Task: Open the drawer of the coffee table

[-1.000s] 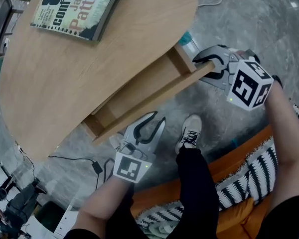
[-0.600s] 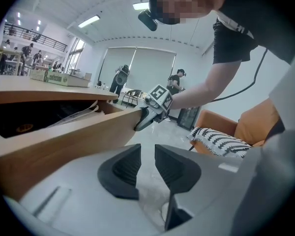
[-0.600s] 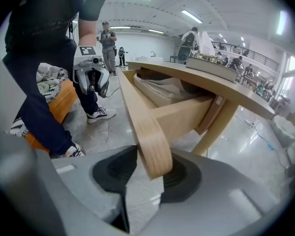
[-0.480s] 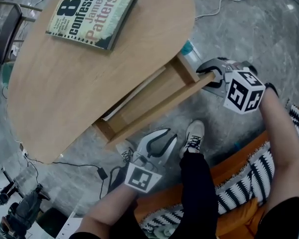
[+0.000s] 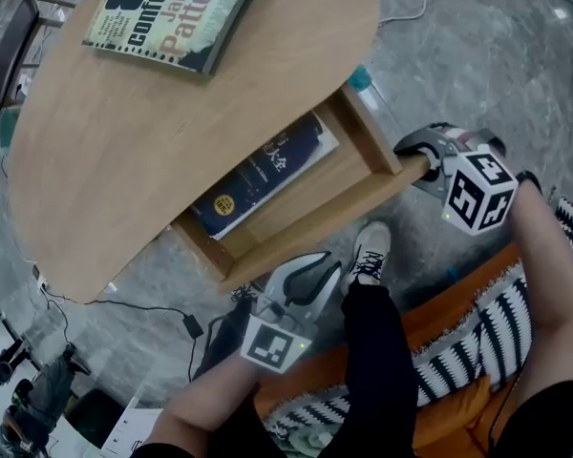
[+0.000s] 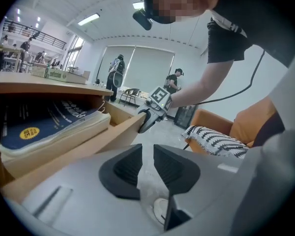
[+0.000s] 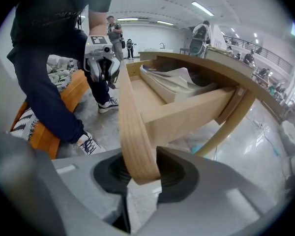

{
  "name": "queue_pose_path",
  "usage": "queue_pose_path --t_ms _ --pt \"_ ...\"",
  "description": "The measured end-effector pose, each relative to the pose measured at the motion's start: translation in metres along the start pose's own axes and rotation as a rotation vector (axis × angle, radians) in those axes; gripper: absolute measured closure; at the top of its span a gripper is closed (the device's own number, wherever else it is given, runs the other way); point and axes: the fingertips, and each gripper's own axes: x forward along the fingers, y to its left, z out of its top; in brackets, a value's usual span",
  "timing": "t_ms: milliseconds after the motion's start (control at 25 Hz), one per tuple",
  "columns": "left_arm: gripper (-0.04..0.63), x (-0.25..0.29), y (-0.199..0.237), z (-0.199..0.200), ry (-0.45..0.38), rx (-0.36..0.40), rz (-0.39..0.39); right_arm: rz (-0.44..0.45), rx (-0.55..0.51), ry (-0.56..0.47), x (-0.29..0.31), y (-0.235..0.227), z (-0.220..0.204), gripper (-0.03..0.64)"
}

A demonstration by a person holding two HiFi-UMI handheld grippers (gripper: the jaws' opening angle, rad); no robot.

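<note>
Book (image 5: 260, 174) in drawer (image 5: 327, 225) half hidden under tabletop (image 5: 153, 136); teal object (image 5: 361, 76), maybe bottle, mostly covered.

The head view looks steeply down on the rounded light-wood coffee table (image 5: 124, 151). The left gripper view sits low beside it, facing along its pale wooden drawer (image 6: 91, 141). The right gripper view, pressed close, faces back. All three share that drawer.

Pale wood drawer (image 5: 317, 225), navy book (image 5: 258, 175), orange sofa (image 5: 447, 305), black-and-white zigzag throw (image 5: 470, 346)
</note>
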Motion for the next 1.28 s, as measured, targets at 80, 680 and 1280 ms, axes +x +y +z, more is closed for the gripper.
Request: queue_pose_path --t_ms 80,680,1280 --pt "0.517 -0.003 -0.014 -0.001 -0.002 -0.002 -0.024 0.003 -0.016 0.024 0.005 0.013 -0.007 0.503" --pt "0.525 0.005 -0.038 -0.004 -0.032 0.013 -0.114 -0.06 0.013 0.015 0.032 0.036 -0.024 0.497" --pt "0.567 -0.016 -0.024 0.069 -0.108 0.024 -0.058 -0.328 0.602 -0.136 -0.066 0.035 -0.02 0.6"
